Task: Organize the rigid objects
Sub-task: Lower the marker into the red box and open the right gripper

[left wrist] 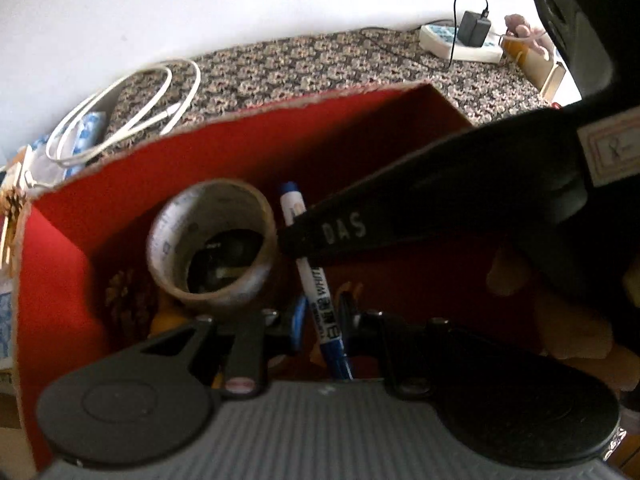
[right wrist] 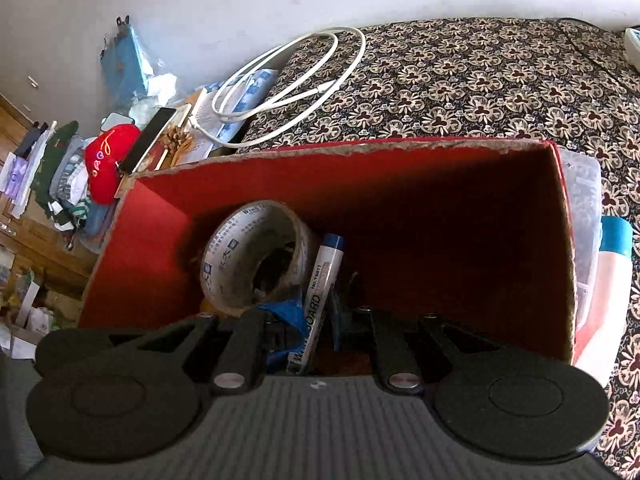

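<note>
A red cardboard box [left wrist: 240, 152] [right wrist: 440, 208] stands open below both grippers. Inside it a tape roll [left wrist: 168, 248] [right wrist: 228, 256] leans at the left. A whiteboard marker [left wrist: 316, 280] [right wrist: 324, 276] with a blue cap runs up from my left gripper [left wrist: 324, 312], which is shut on its lower part. My right gripper [left wrist: 292, 242] reaches in from the right, its shut tips against the marker just below the cap. In the right wrist view the marker shows at that gripper's [right wrist: 320, 304] closed fingers. The marker's lower end is hidden under the gripper bodies.
The box sits on a flower-patterned cloth [right wrist: 480, 80]. A coiled white cable [left wrist: 132, 116] [right wrist: 304, 92] lies behind it. A power strip with a charger [left wrist: 464, 40] is far right. A clear plastic container [right wrist: 584, 208] touches the box's right wall. A phone [right wrist: 148, 140] and red plush [right wrist: 108, 160] sit left.
</note>
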`<move>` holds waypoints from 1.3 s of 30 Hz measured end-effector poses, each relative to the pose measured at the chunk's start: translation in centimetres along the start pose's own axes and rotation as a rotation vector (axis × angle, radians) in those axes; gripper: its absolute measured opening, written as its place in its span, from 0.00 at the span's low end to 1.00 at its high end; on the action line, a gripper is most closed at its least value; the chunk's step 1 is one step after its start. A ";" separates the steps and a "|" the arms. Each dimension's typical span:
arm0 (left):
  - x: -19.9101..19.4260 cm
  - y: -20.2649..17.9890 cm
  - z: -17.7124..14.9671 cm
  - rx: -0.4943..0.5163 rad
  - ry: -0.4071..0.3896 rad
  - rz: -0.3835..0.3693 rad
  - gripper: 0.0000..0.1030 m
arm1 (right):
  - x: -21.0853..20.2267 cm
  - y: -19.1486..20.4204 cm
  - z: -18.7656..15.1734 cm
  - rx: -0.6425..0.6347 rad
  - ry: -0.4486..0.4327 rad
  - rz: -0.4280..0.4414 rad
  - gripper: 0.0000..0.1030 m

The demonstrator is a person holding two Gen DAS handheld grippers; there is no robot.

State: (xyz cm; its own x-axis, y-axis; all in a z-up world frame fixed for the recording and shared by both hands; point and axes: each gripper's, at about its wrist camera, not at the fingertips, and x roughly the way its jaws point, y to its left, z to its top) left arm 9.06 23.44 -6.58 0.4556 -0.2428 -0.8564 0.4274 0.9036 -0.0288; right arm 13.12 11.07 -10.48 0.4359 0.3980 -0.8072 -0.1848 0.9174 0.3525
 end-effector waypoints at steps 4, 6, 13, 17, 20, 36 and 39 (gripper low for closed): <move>0.8 0.3 -0.1 -0.004 0.036 0.015 0.13 | 0.1 -0.2 -0.1 0.009 0.006 -0.024 0.00; 0.7 0.4 -0.2 -0.011 0.032 -0.001 0.13 | -0.1 0.1 -0.2 -0.004 -0.005 -0.035 0.00; 0.7 0.2 -0.1 -0.017 0.019 0.028 0.13 | 0.1 0.1 0.1 -0.001 -0.027 -0.057 0.00; 0.7 0.2 -0.2 -0.023 0.014 0.036 0.14 | -0.1 0.1 0.1 0.001 -0.044 -0.068 0.00; 0.7 0.4 -0.2 -0.032 0.017 0.036 0.23 | -0.2 0.2 0.0 -0.003 -0.057 -0.076 0.00; 0.2 -0.2 -0.3 -0.018 -0.030 0.075 0.42 | -0.3 0.3 -0.1 0.008 -0.082 -0.143 0.00; 0.1 -0.4 -0.3 -0.009 -0.038 0.084 0.43 | -0.3 0.3 -0.1 0.011 -0.082 -0.150 0.00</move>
State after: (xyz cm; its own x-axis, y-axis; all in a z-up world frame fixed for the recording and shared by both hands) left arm 8.69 23.18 -6.83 0.5190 -0.1795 -0.8357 0.3796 0.9244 0.0372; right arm 12.86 11.26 -10.15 0.5280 0.2545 -0.8102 -0.1031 0.9662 0.2363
